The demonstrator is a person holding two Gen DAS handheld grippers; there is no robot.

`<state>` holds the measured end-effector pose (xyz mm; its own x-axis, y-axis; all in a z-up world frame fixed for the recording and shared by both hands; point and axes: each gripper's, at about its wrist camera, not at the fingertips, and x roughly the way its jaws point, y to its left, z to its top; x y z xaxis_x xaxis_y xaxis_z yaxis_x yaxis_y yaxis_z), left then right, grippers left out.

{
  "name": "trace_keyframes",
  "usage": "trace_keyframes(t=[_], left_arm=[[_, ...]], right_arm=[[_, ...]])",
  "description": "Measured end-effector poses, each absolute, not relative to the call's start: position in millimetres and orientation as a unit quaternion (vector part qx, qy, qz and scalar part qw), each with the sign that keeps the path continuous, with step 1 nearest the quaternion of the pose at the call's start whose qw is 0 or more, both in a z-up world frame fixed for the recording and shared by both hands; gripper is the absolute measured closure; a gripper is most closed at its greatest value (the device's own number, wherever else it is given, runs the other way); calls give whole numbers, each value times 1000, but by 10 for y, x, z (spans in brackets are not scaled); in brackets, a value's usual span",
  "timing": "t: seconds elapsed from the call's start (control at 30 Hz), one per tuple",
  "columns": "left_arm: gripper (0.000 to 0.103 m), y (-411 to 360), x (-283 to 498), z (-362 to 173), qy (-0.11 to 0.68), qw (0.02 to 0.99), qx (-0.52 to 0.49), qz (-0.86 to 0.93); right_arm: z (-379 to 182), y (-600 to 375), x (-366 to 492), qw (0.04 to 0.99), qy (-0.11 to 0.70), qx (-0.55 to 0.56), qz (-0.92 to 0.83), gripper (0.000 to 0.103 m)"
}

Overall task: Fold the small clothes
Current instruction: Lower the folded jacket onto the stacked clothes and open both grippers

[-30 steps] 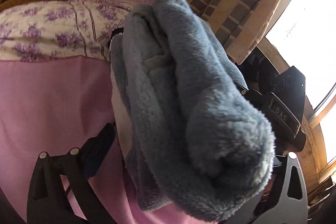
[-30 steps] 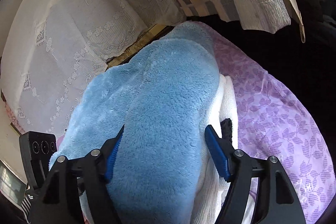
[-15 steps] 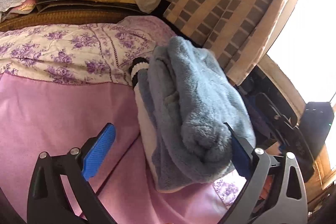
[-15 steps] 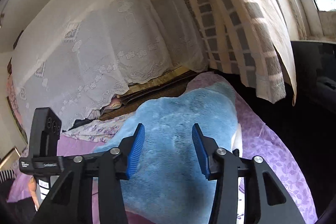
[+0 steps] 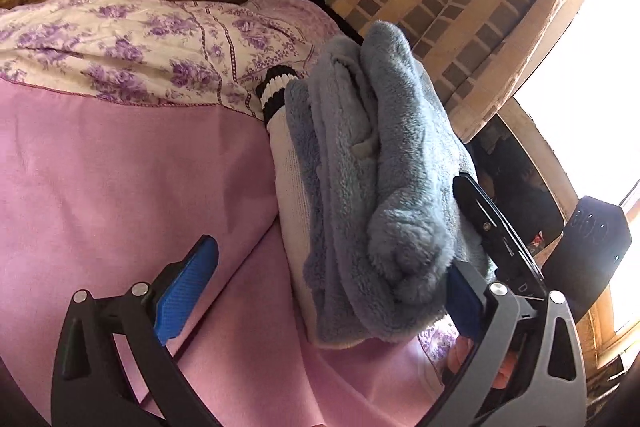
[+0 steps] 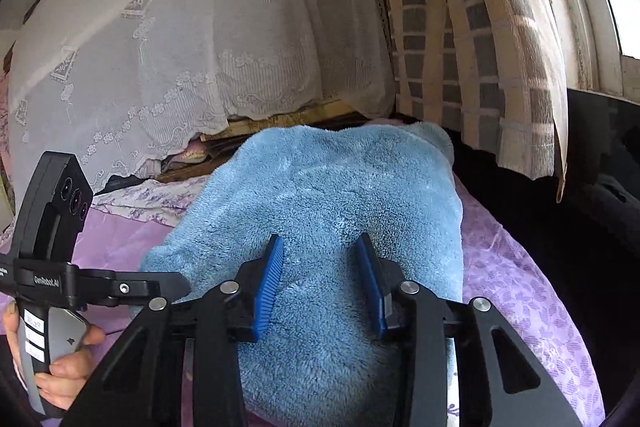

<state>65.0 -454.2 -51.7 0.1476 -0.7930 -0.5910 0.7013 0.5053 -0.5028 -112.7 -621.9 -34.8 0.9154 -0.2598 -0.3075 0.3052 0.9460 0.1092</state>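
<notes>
Lace curtain [image 6: 180, 67], checked curtain [image 6: 500, 47]

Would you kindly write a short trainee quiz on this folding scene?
1. True or false: the left gripper is clamped on the blue fleece.
2. What lies directly under the fleece? A) a white sock with black stripes B) a red towel C) a grey cap
3. Fill in: the right gripper has its jaws ____.

Key: 1 false; 2 A; 3 open

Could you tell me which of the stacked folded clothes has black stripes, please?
The white sock at the bottom; the fluffy blue garment on top is plain.
</notes>
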Motion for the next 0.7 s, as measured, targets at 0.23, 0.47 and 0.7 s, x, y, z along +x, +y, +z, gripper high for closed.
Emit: trace_keyframes(t=[0.23, 0.47, 0.7], left_arm=[[5, -3526, 401, -167, 339, 841, 62, -417], [5, -1787, 585, -232, 368, 887, 40, -275], [5, -108, 582, -328, 377, 912, -26, -159]], right_arm=[[-313, -6016, -1295, 973, 124, 27, -192, 50], [-280, -5975, -1476, 965, 101, 21, -241, 40], [-418, -6052, -1475, 951, 181, 71, -241, 23]])
